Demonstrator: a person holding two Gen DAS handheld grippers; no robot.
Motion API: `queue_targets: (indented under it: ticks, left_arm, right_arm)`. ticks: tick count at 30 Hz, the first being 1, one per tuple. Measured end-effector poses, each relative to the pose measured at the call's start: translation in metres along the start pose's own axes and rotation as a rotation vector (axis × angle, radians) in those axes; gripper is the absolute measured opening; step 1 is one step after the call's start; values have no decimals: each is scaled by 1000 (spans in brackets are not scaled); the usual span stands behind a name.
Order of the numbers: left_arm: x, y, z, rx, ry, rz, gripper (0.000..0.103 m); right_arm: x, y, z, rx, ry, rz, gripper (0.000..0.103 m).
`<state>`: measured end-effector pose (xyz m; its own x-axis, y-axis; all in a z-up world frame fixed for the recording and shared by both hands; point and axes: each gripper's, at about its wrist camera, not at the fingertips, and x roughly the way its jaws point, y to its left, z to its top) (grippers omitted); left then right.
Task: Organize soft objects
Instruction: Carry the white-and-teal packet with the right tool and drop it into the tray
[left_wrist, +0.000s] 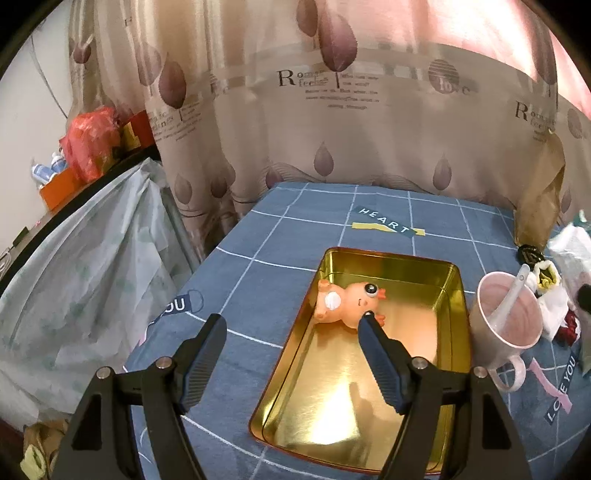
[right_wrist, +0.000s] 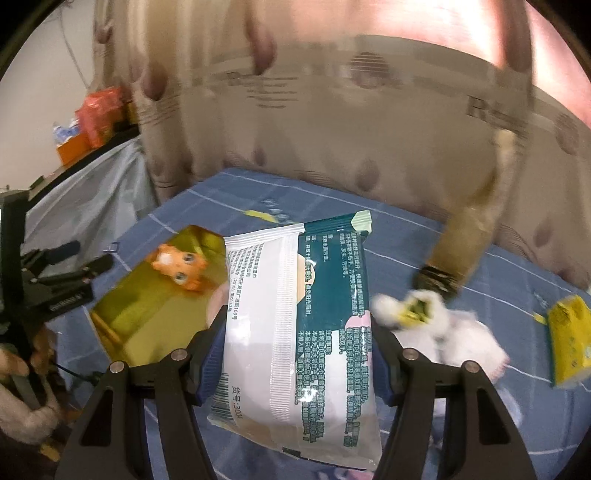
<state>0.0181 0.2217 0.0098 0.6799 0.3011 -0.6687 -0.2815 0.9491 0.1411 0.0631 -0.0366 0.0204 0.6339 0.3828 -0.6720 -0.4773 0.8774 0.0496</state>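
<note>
We have the wipes packet clamped across its width in our right gripper, its long axis running straight out ahead along the fingers. The gold tin tray lies ahead and to the left of it, with the orange squishy toy already lying at the far end. Our left gripper hangs wide open and empty over the tray's near left edge, so the right carries the packet in.
</note>
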Motion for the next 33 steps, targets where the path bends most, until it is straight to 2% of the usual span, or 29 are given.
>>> queue_targets:
  ticks: [10, 14, 22, 33]
  left_arm:
    - [0, 26, 3, -79, -7, 8, 76]
    - [0, 34, 3, -103, -6, 6, 76]
    - [5, 41, 3, -127, 7, 2, 76]
    - [7, 42, 3, -134, 13, -6, 76]
  right_arm:
    - [52, 69, 29, -39, 47, 131, 61]
    - [79, 88, 33, -35, 80, 140, 61]
    - [128, 102, 30, 11, 151, 109, 61]
    - [155, 104, 31, 38, 155, 27, 62]
